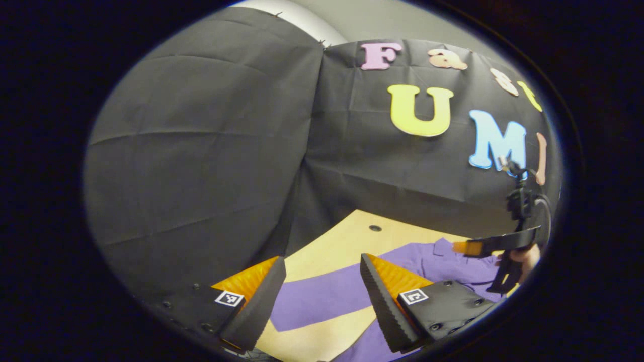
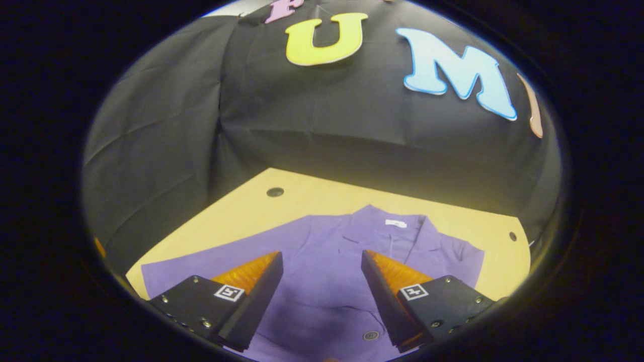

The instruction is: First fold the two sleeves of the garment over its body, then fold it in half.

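shirt flat on table, collar up, under R tool | one sleeve spread out past L tool | both tools spread, pinching nothing | sleeve folds + halving left to do

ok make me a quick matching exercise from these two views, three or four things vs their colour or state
Things:
1. garment
2. table
3. left tool
4. collar label

Colour or state:
A. white
B. open, holding nothing
C. purple, lying flat with a sleeve spread out
D. light wood with small dark holes

Pairs: 1-C, 2-D, 3-B, 4-A
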The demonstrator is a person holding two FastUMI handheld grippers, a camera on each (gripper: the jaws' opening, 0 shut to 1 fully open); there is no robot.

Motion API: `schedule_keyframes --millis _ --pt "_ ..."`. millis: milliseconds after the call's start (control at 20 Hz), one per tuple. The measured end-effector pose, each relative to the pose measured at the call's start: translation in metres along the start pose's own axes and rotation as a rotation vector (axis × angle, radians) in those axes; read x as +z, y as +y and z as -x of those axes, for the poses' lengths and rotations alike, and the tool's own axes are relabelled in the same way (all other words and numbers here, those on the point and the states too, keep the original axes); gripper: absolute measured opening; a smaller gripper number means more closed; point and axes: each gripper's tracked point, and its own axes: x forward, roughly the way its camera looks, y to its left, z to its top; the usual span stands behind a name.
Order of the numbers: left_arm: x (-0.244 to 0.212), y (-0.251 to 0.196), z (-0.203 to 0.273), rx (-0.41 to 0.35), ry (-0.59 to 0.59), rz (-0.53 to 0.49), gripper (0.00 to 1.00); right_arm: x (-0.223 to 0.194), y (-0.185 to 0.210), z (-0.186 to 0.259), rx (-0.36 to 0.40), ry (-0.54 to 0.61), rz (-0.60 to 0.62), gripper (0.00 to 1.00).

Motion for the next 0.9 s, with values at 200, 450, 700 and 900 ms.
schedule_keyframes --millis 200,450,700,900 --pt "-0.044 0.037 -0.025 0.122 0.113 0.045 0.95 0.032 -0.002 0.043 -0.007 -0.095 -0.009 0.96" --pt "-0.089 0.069 -0.049 0.225 0.225 0.08 0.94 0.048 -0.009 0.093 -0.028 -0.163 0.01 0.96" --pt "-0.123 0.082 -0.07 0.264 0.306 0.112 0.95 0.04 -0.018 0.136 -0.058 -0.167 0.04 0.96" --pt "-0.137 0.085 -0.078 0.276 0.326 0.104 0.95 0.035 -0.014 0.162 -0.062 -0.186 0.02 0.96"
